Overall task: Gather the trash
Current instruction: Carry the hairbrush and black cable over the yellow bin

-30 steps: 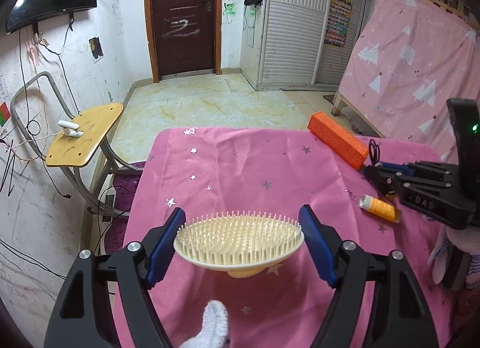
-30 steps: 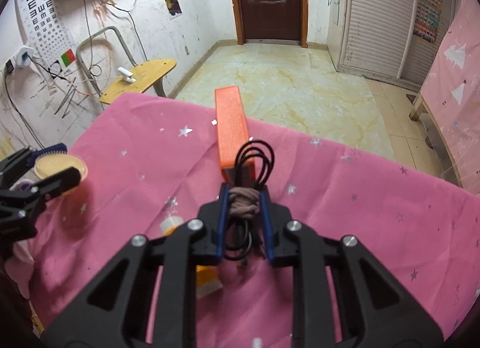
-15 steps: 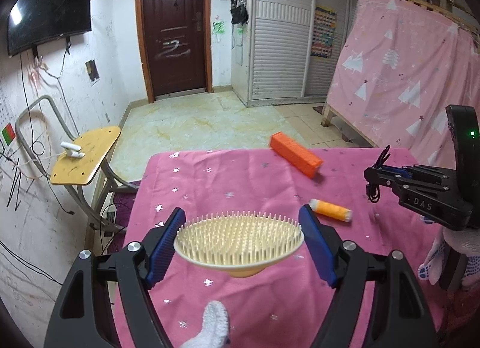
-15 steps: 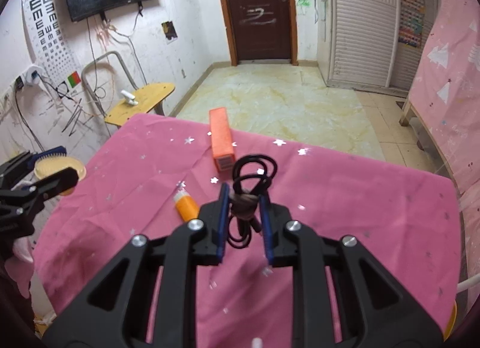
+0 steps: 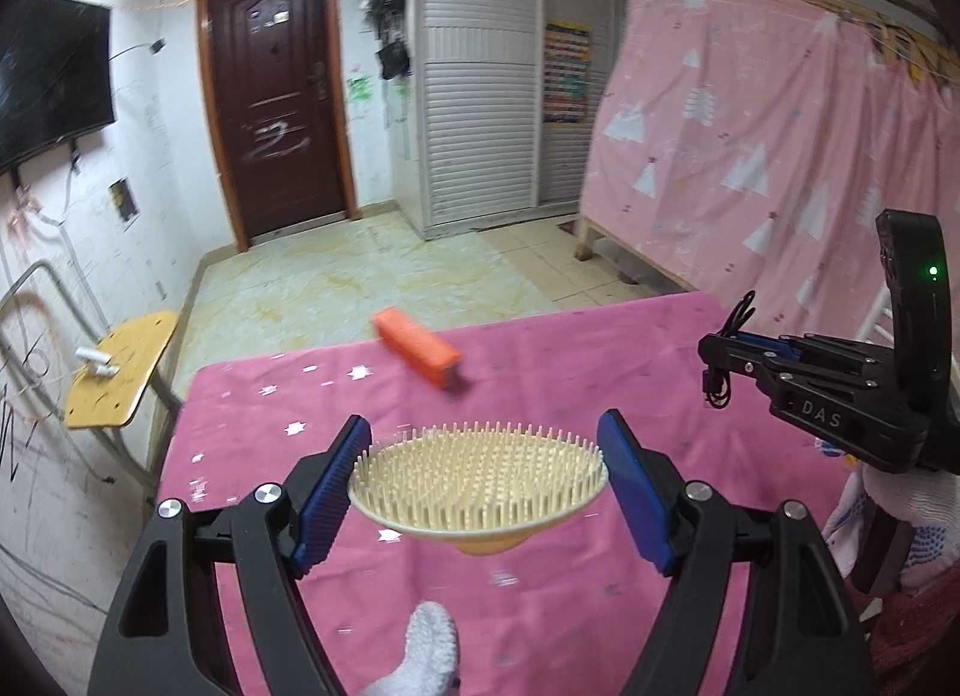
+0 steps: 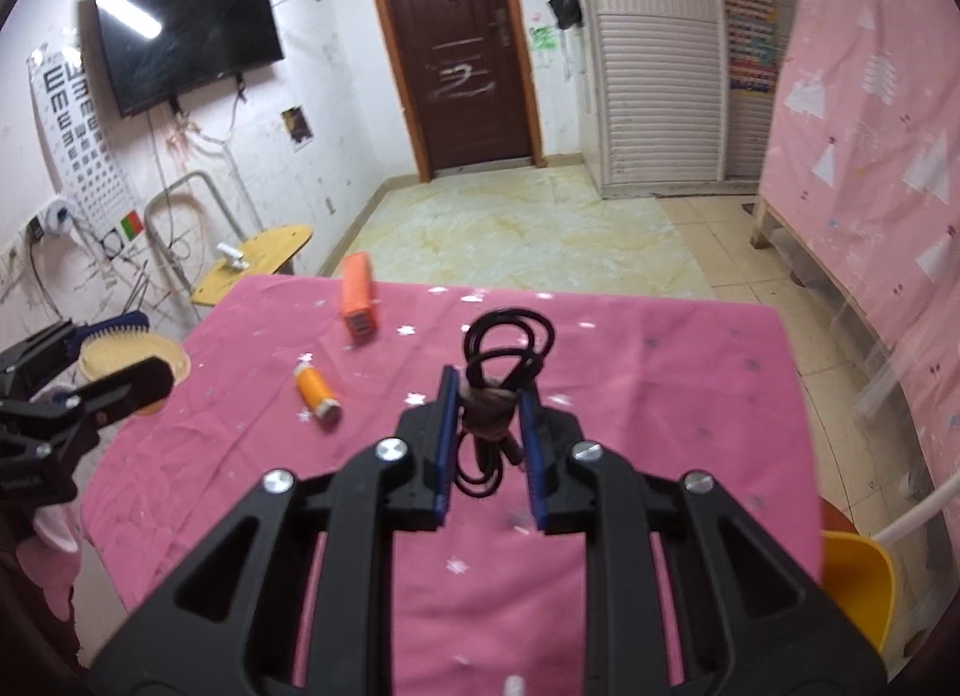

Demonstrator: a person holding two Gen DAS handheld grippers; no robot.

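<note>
Grippers raised above pink star-print tablecloth point(image 6: 660, 396): left gripper point(image 5: 480, 480) clamps round cream plastic bristle brush point(image 5: 477, 477); right gripper point(image 6: 489, 438) pinches coiled black cable point(image 6: 501, 372). Orange rectangular box point(image 6: 358, 297) lies far left.

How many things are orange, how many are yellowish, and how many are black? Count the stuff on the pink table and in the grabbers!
Orange: 2, the orange rectangular block and the orange thread spool
Cream-yellow: 1, the round cream bristle brush
Black: 1, the coiled black cable
Total: 4
</note>
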